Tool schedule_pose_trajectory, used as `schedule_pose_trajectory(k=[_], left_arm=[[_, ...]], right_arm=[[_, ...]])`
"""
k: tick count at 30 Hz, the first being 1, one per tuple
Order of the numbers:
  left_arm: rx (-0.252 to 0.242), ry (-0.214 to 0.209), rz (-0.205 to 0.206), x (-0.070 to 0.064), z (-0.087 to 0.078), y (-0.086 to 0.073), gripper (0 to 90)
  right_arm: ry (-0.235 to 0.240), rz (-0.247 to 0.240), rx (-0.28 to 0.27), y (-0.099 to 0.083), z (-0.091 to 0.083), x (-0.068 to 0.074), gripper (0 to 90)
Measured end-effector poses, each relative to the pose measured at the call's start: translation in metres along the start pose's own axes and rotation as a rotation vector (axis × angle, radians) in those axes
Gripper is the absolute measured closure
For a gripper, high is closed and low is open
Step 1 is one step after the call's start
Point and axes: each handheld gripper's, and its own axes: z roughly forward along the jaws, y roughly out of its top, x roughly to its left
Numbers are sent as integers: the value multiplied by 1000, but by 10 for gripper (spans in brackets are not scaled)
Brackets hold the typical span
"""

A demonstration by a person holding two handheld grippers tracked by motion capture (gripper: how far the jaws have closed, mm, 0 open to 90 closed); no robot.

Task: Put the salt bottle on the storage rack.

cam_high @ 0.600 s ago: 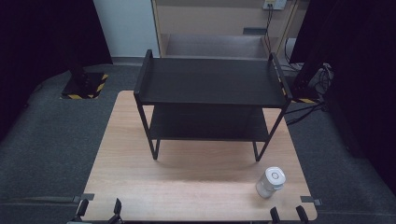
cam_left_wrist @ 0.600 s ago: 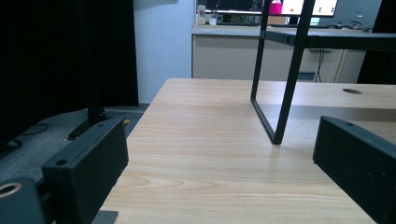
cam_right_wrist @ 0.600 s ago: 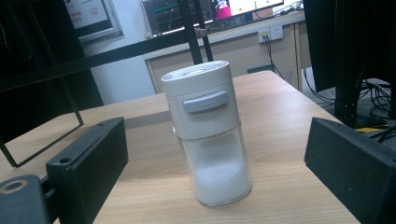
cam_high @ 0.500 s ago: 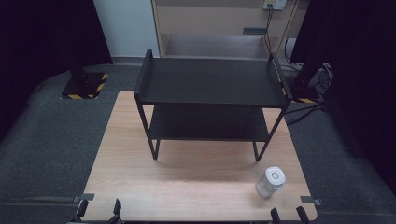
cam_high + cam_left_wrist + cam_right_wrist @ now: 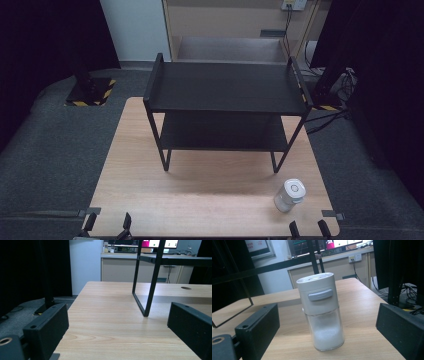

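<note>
A salt jar [image 5: 322,312] stands on the tabletop [image 5: 210,200] right in front of the right gripper [image 5: 327,335].

The jar is upright near the front right corner of the wooden tabletop, with a white lid on top and white grains in its clear bottom part. The right gripper has its jaws spread wide, one on each side of the jar, and they do not touch it. The left gripper [image 5: 117,332] is at the front left edge, with its jaws wide apart too and nothing between them. A black rack [image 5: 225,95] with two shelves stands farther back on the tabletop.
</note>
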Motion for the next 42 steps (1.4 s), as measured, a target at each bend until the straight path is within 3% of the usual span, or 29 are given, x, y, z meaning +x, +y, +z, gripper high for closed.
schedule_pose_trajectory(k=[14,31,42], left_arm=[[-3,-4,-5,1,1,0,27],[-5,-4,-15,3,-1,0,28],[-2,-4,-12,3,0,0,31]], right_arm=[[-16,-82,88,20,27,17,47],[-52,-101,177,36,58,23,54],[-32,-104,203,46,82,19,120]])
